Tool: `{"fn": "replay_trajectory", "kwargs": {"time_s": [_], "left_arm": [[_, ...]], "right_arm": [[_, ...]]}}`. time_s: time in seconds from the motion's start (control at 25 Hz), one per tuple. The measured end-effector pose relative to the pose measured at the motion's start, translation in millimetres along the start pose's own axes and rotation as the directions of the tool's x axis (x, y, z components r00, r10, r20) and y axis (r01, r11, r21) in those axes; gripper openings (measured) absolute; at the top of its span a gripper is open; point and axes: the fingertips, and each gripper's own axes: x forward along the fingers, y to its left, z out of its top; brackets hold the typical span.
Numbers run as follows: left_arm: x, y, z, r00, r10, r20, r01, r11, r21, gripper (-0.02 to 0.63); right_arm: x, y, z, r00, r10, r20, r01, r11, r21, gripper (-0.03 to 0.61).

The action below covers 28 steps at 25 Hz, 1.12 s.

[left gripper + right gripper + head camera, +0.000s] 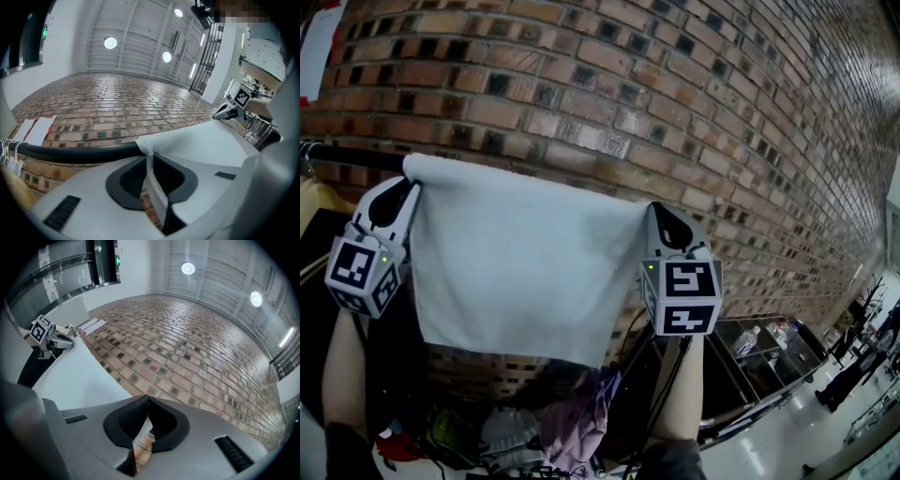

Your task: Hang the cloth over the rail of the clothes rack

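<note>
The cloth [516,262] already lies over the black rail [352,157] in front of the brick wall [675,84]. Its top edge is folded along the rail and a broad, fairly smooth panel hangs down on the near side. How much hangs on the far side cannot be seen. The left gripper [150,157] is at the cloth's top left corner, right by the rail, and pinches a thin fold of the cloth's edge between its pads. The right gripper [147,401] is at the top right corner. Its jaws are pressed together at the tips and no cloth shows between them; the cloth lies just to its left. The hanging itself looks essentially done. What seems left is for the left gripper to let go of its corner and both to draw away. The right end of the top edge sits lower than the left and may need a small tug to level it.
</note>
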Motion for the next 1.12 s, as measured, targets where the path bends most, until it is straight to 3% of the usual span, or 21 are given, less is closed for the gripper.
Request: {"fn": "replay_trajectory", "kwargs": {"time_s": [0.28, 0.6, 0.72, 0.88, 1.12], "left_arm": [[5, -4, 0, 0.999, 0.051, -0.009, -0.051, 0.998, -0.029, 0.072], [6, -5, 0, 0.996, 0.081, -0.03, -0.081, 0.997, 0.0, 0.072], [2, -8, 1, 0.996, 0.091, -0.022, -0.091, 0.996, 0.017, 0.072], [-3, -12, 2, 0.995, 0.1, 0.002, -0.1, 0.995, 0.029, 0.071], [-28, -15, 3, 0.991, 0.127, 0.046, -0.129, 0.99, 0.051, 0.072]], "right_arm": [[6, -28, -2, 1.0, -0.001, 0.011, 0.001, 0.999, 0.046, 0.042], [-16, -38, -22, 0.998, 0.03, 0.063, -0.047, 0.956, 0.291, 0.041], [-28, -36, -28, 0.993, -0.005, 0.12, -0.031, 0.954, 0.299, 0.042], [-40, -40, -45, 0.982, -0.112, 0.149, 0.064, 0.954, 0.294, 0.044], [-62, -24, -66, 0.967, -0.14, 0.214, 0.067, 0.946, 0.317, 0.034]]}}
